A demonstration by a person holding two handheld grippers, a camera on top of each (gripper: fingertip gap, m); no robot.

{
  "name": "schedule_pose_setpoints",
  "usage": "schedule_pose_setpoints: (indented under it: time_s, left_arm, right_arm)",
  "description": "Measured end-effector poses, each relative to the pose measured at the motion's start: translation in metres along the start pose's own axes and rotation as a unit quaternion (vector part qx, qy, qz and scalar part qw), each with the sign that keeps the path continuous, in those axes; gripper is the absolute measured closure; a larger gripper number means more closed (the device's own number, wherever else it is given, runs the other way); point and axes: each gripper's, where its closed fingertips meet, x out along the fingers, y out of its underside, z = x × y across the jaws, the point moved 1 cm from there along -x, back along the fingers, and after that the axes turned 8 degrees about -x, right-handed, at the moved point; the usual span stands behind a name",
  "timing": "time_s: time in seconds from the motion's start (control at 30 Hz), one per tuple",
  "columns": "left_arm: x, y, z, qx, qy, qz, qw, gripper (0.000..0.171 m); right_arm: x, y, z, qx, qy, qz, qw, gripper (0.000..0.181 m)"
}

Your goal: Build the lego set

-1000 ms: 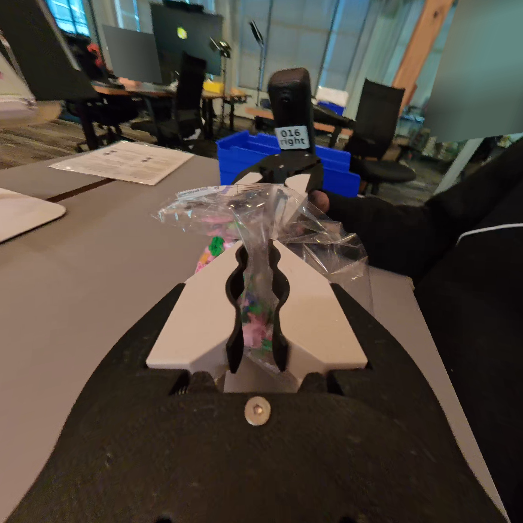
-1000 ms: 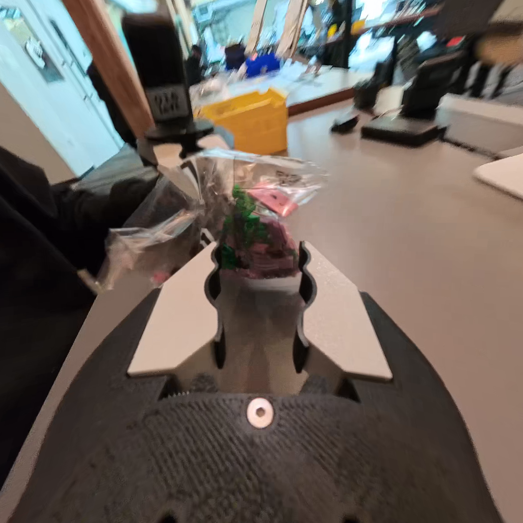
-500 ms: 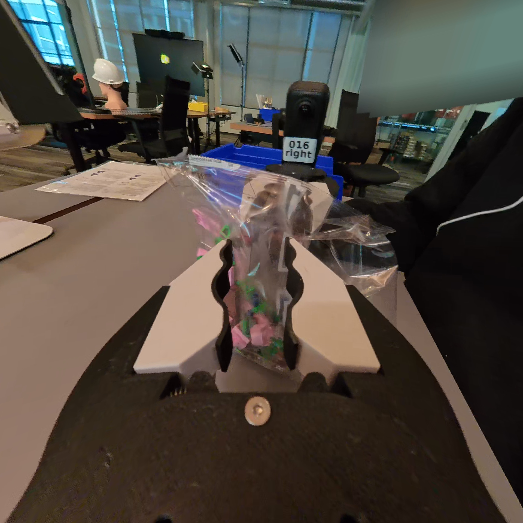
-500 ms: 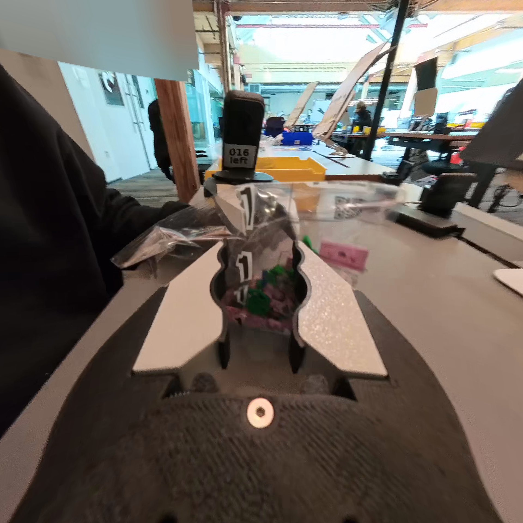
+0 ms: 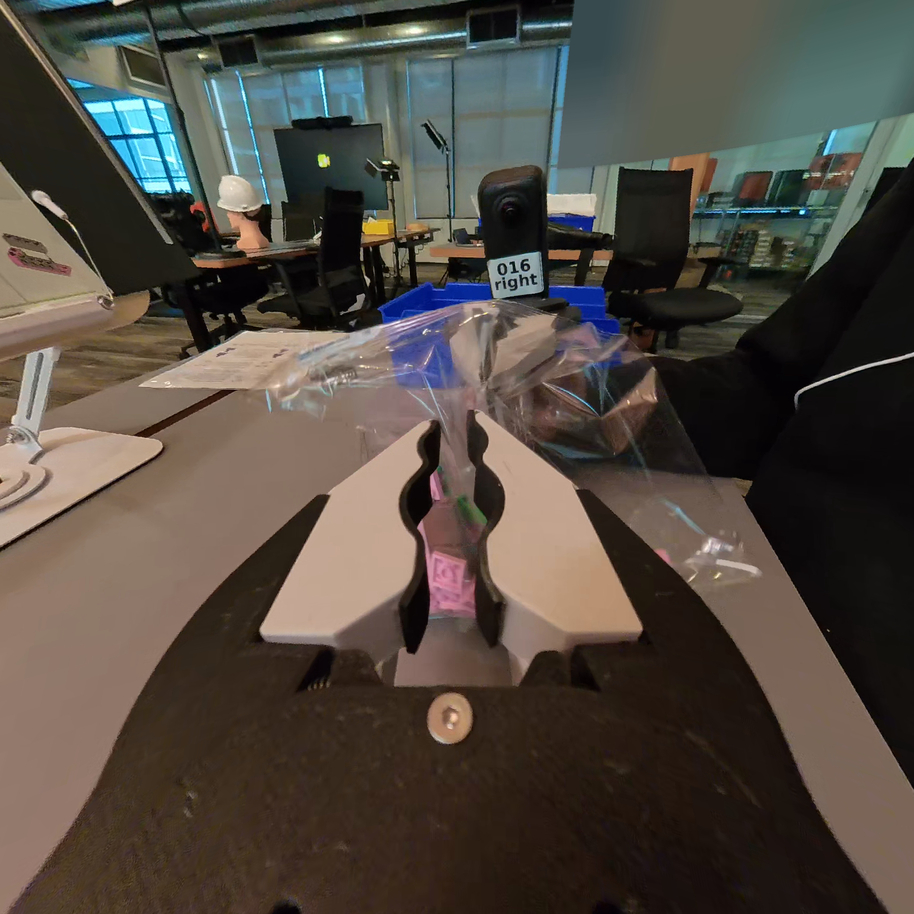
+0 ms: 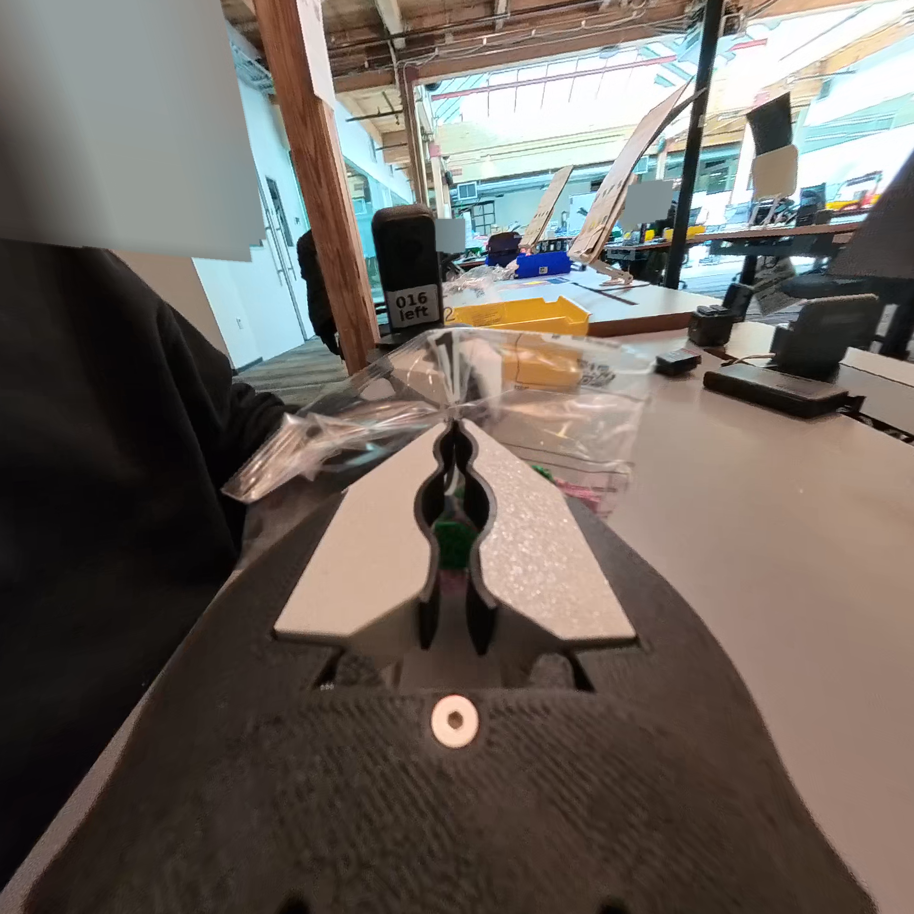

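Evidently both grippers pinch the clear crinkly plastic bag (image 5: 499, 376) of pink and green lego bricks above the grey counter (image 5: 148, 544) — left gripper (image 5: 452, 420) and right gripper (image 6: 455, 425) clamped on its film. Pull apart steadily, low — bricks may scatter.

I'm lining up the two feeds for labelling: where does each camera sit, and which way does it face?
Left wrist view: sits on the left claw, looking along its fingers across the grey table at the clear plastic bag it pinches; the right claw's camera post and a black sleeve show.
Right wrist view: sits on the right claw, facing the opposite way, pinching the same bag; the left claw's camera post and a black sleeve show.
Shared: the bag, the table, each other's claw.
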Motion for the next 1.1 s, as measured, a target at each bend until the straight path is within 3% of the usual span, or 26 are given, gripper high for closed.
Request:
schedule_pose_setpoints:
  time_s: [0.13, 0.43, 0.53, 0.7, 0.87, 1.0, 1.1]
  left_arm:
    - [-0.001, -0.001, -0.001, 0.0, 0.006, 0.002, 1.0, 0.171]
    - [-0.001, 0.001, -0.006, -0.006, 0.026, 0.01, 1.0, 0.171]
    - [-0.002, -0.002, -0.011, -0.014, 0.046, 0.006, 0.999, 0.171]
    - [-0.004, -0.002, -0.021, -0.006, 0.071, 0.02, 0.997, 0.171]
    - [0.0, 0.008, -0.023, 0.004, 0.074, 0.049, 0.996, 0.171]
    - [0.002, 0.014, -0.026, 0.012, 0.076, 0.064, 0.995, 0.171]
    - [0.003, 0.016, -0.027, 0.012, 0.08, 0.068, 0.994, 0.171]
  right_arm:
    - [-0.004, -0.002, -0.004, -0.006, 0.01, -0.007, 1.0, 0.181]
    - [-0.011, -0.006, -0.011, -0.018, 0.04, -0.042, 0.998, 0.181]
    - [-0.012, -0.01, -0.012, -0.026, 0.059, -0.061, 0.996, 0.159]
    - [-0.008, -0.011, 0.002, 0.035, -0.004, -0.078, 0.996, 0.151]
    - [-0.018, -0.027, 0.006, 0.127, -0.07, -0.139, 0.98, 0.145]
    - [-0.006, -0.011, 0.017, 0.115, -0.085, -0.066, 0.987, 0.132]
    - [0.001, -0.01, 0.026, 0.116, -0.101, -0.064, 0.986, 0.138]
